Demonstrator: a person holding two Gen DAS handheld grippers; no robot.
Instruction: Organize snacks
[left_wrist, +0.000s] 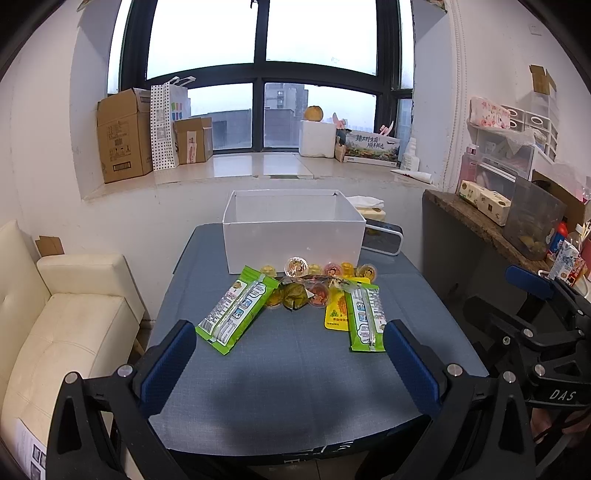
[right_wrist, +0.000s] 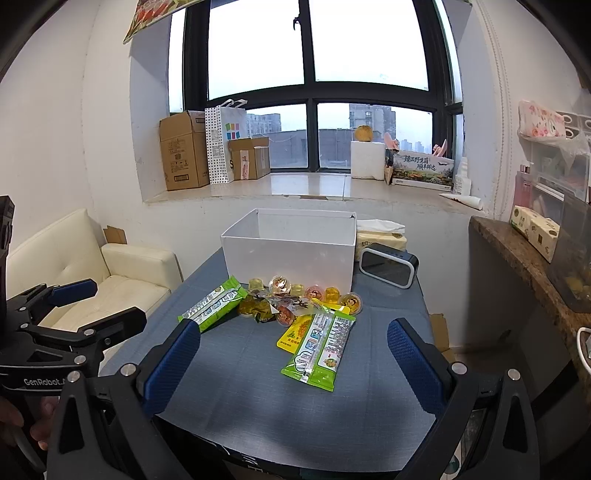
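Note:
A white open box (left_wrist: 293, 236) (right_wrist: 288, 254) stands at the far side of a grey-blue table (left_wrist: 288, 387) (right_wrist: 258, 387). In front of it lies a pile of snacks: a left green packet (left_wrist: 236, 310) (right_wrist: 214, 304), a right green packet (left_wrist: 366, 319) (right_wrist: 321, 349), a yellow packet (left_wrist: 335, 314) (right_wrist: 293, 334) and several jelly cups (left_wrist: 296, 266) (right_wrist: 279, 285). My left gripper (left_wrist: 290, 365) is open and empty, short of the pile. My right gripper (right_wrist: 293, 369) is open and empty, just short of the right green packet. Each gripper shows in the other's view, the left gripper (right_wrist: 74, 306) and the right gripper (left_wrist: 532, 295).
A black clock (right_wrist: 388, 266) (left_wrist: 382, 238) and a tissue pack (right_wrist: 380, 236) sit right of the box. A cream sofa (left_wrist: 66, 325) (right_wrist: 110, 280) is left of the table. A cluttered counter (left_wrist: 491, 221) (right_wrist: 532, 258) stands at the right. Cardboard boxes (left_wrist: 123, 134) line the windowsill.

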